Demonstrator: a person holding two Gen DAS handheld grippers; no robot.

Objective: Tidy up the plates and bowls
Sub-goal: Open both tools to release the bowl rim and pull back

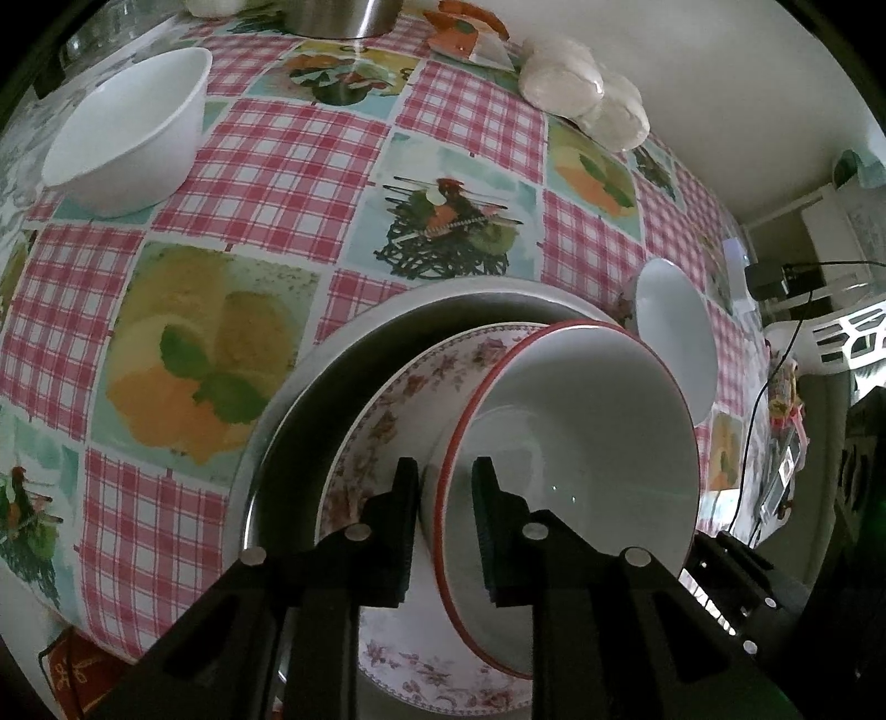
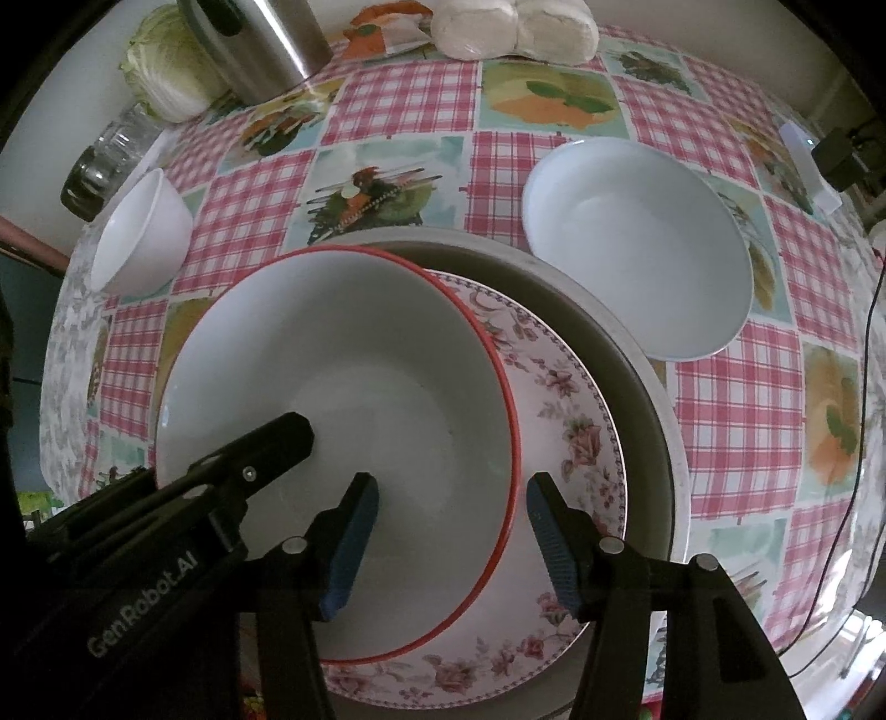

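**Red-rimmed bowl set on the floral plate, both grippers at its rim**

The left gripper [image 1: 443,531] straddles the near wall of the red-rimmed bowl [image 1: 576,421], one finger outside and one inside. Its jaws are narrow, yet a sliver of gap shows on each side of the rim, so the pads do not seem to press it (the right wrist view hides that contact behind the gripper's own body). The right gripper [image 2: 451,545] stands spread, its blue pads [image 2: 354,548] either side of the bowl's right rim without touching it: one hangs over the bowl's inside, the other over the floral plate [image 2: 576,443].

The red-rimmed bowl [image 2: 343,399] sits on the floral plate, off to the plate's left side, and the plate lies inside a large metal tray [image 2: 659,410]. All of this rests on a table with a pink checked cloth [image 2: 736,387].

Just beyond the tray's far right edge sits a wide white bowl [image 2: 637,249]. A smaller, deeper white bowl [image 2: 144,238] stands well apart at the far left. At the table's back edge are a steel canister [image 2: 260,44], a cabbage [image 2: 160,77] and bagged white buns [image 2: 515,25].
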